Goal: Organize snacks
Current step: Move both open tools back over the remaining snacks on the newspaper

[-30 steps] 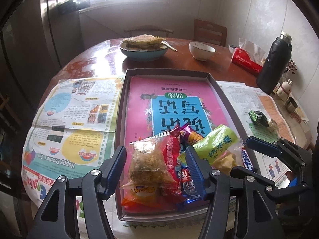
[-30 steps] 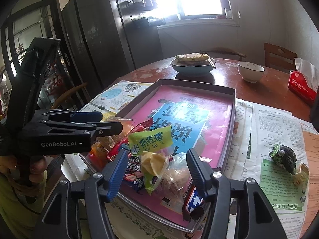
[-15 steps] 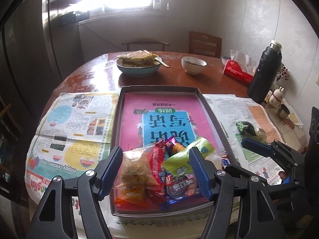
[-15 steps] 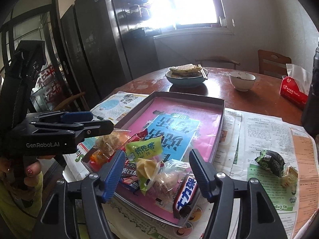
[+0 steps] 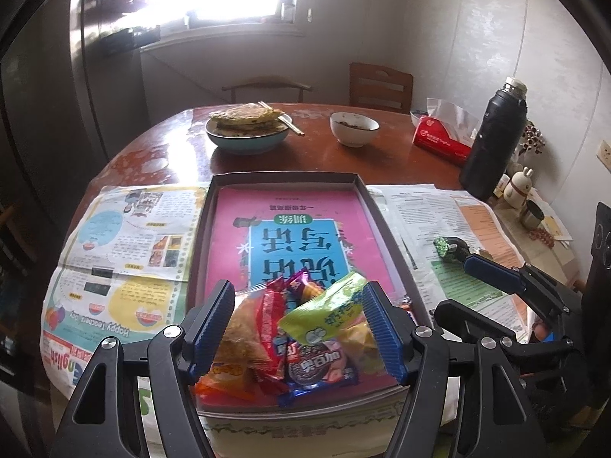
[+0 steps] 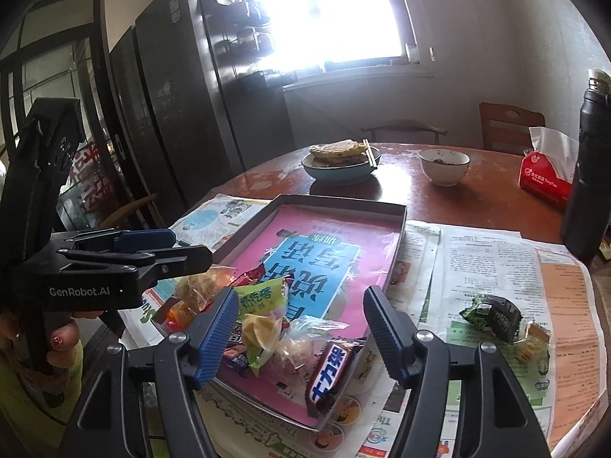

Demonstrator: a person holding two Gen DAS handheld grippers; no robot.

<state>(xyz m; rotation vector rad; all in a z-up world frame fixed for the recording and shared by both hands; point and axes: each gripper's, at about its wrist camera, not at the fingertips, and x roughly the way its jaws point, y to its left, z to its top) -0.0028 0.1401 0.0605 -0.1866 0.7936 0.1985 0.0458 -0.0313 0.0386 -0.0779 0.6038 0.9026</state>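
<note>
We see the snack pile (image 5: 290,339) heaped at the near edge of the shallow box (image 5: 385,229), its lower packets hidden beneath the upper ones. The left gripper (image 5: 298,328) and right gripper (image 6: 301,336) both stand spread, pinching nothing. One dark green packet (image 6: 492,316) lies outside on the newspaper (image 6: 492,259) (label unreadable). Since a second ago, both grippers have widened and drawn back, so the pile looks smaller.
</note>
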